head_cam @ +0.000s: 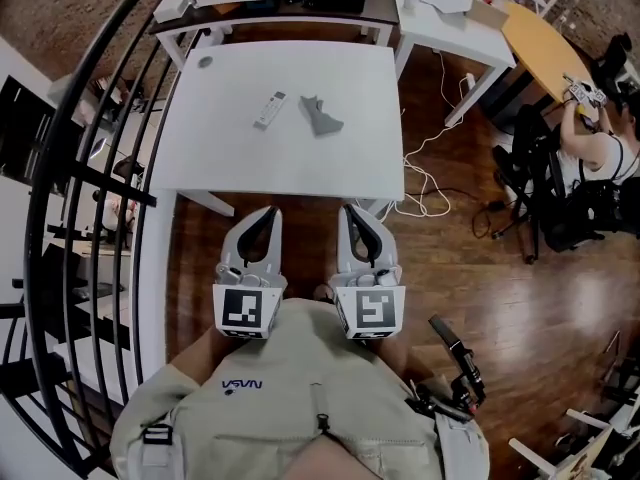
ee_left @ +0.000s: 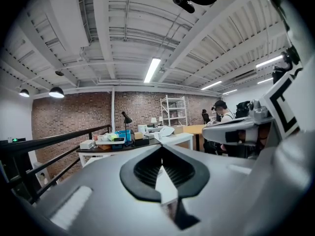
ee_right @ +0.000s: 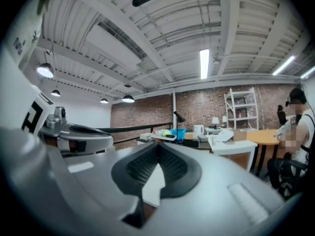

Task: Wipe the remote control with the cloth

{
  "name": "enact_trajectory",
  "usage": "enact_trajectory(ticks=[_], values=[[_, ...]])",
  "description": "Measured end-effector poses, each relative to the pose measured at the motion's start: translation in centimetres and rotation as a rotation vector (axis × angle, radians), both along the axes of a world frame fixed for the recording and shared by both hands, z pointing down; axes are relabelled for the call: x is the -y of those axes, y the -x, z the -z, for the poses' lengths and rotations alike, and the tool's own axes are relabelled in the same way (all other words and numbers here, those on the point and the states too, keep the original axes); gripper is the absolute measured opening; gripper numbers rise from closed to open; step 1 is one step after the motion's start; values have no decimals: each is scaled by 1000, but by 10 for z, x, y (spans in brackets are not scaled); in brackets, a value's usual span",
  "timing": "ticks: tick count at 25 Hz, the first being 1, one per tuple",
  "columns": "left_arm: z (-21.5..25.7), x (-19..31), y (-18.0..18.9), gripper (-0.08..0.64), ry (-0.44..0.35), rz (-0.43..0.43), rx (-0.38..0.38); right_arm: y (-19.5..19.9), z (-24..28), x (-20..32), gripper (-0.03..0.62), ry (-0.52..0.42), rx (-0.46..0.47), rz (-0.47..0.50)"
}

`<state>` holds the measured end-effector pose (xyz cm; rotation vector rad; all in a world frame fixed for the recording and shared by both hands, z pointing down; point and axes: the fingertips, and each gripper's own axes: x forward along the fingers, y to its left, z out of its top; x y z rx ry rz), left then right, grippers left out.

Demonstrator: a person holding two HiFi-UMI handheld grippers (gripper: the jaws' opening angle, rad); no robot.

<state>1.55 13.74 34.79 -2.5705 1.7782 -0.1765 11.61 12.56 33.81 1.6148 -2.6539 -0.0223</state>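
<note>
Lying near the white rectangular table's (head_cam: 230,158) far edge: slim white remote control (head_cam: 269,110); crumpled grey cloth (head_cam: 322,116) beside it, toward the right edge. Left gripper (head_cam: 267,212), right gripper (head_cam: 348,212): jaws closed, empty.

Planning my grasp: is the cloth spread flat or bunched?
Bunched: the grey cloth lies in a crumpled heap on the white table.
</note>
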Motion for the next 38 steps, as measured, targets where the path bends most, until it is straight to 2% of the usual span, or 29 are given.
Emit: enact_trajectory(ticks=[3,7,14,20,28,38], values=[[1,-15,5,6,-9,-34,5,4,-6,-14,5,17,-24,-30],[7,-30,21,5,-2,-55,-46,18,-6,-34,5,30,-29,-82],[1,-51,54,6,1,-84,-68,46,-18,-63,5,55,-63,-127],[-2,-60,61,6,2,-89,-64,55,-11,-77,3,44,-45,-140],[-17,-57,68,6,28,-90,18,49,-20,-78,3,83,-38,-147],[-11,-66,68,5,26,-72,-15,49,-11,-81,2,50,-34,-131]])
